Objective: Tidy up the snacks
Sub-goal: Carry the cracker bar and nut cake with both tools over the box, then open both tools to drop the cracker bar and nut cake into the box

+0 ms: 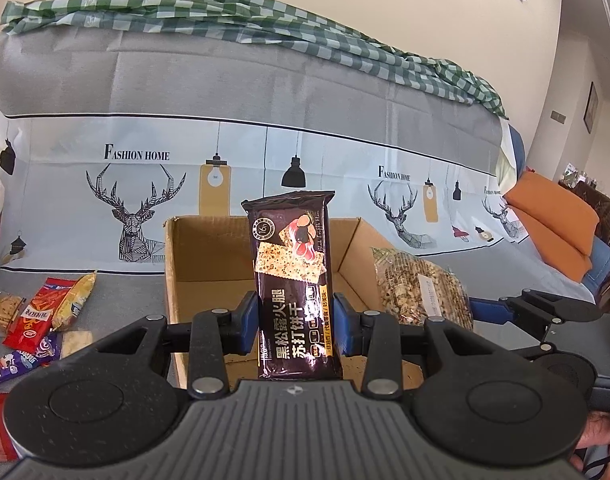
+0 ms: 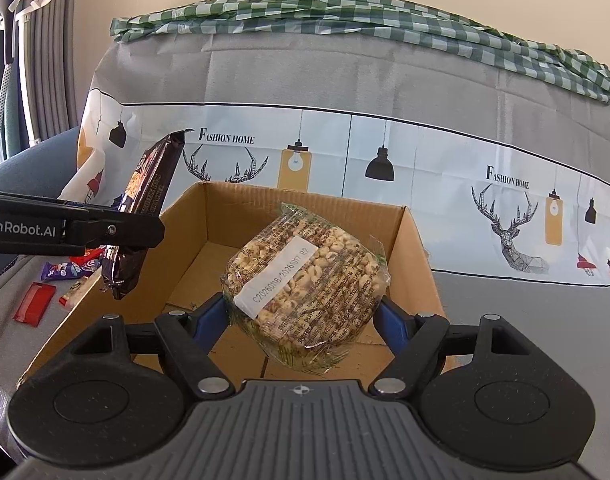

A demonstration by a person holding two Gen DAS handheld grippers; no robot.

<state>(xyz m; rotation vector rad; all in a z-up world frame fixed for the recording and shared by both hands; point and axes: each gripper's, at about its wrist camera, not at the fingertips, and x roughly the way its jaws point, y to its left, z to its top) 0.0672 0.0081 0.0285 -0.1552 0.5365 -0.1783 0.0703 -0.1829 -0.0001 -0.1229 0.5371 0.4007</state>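
My left gripper [image 1: 297,316] is shut on a dark brown soda cracker packet [image 1: 291,280], held upright over the near edge of an open cardboard box [image 1: 193,264]. The packet also shows in the right wrist view [image 2: 145,208], above the box's left wall. My right gripper [image 2: 305,312] is shut on a clear bag of puffed grain cake [image 2: 305,280] with a white label, held above the inside of the box [image 2: 417,264]. The bag also shows in the left wrist view [image 1: 421,288], with the right gripper [image 1: 525,308] behind it.
Several loose snack packets [image 1: 37,316] lie on the grey sofa seat left of the box, also in the right wrist view [image 2: 57,284]. A printed cover [image 1: 145,184] hangs on the sofa back, with a green checked cloth [image 1: 265,12] on top. Orange cushions [image 1: 553,228] lie at right.
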